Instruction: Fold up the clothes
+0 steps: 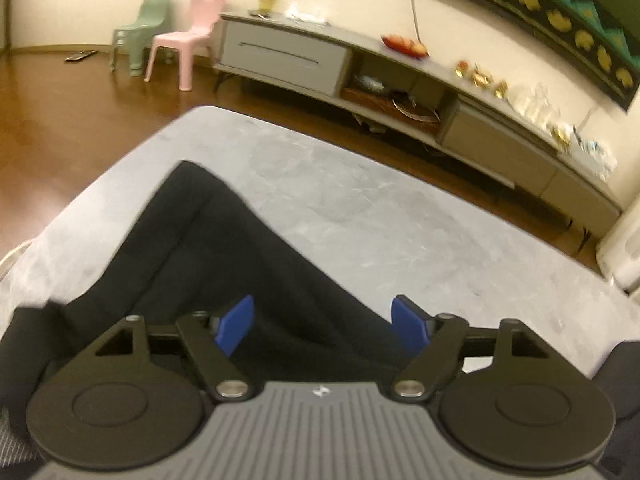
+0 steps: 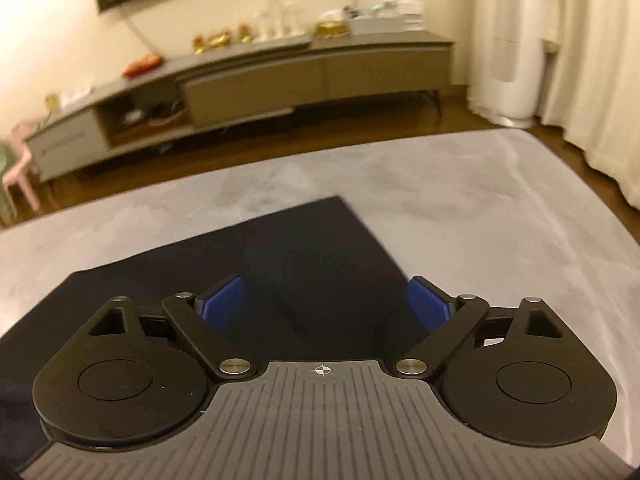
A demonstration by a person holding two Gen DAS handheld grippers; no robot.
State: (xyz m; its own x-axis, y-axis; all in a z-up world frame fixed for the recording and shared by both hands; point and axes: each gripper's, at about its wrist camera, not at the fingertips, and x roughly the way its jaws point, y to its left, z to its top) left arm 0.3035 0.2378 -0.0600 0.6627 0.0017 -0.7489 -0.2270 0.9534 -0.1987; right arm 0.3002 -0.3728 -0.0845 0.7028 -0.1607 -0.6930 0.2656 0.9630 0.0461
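Black smooth garment (image 2: 304,264), angular folds

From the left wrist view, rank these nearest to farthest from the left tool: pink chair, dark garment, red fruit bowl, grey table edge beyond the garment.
1. Dark garment: directly under and ahead of the left tool.
2. Grey table far edge: past the garment.
3. Red fruit bowl: on the cabinet, upper right.
4. Pink chair: by the wall, upper left. Bowl and chair are close to call.

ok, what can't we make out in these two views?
- Garment type: left wrist view, near end hidden behind left gripper.
- Garment's near edge: right wrist view, covered by right gripper.
- Cabinet top items: both views, blurred and small.
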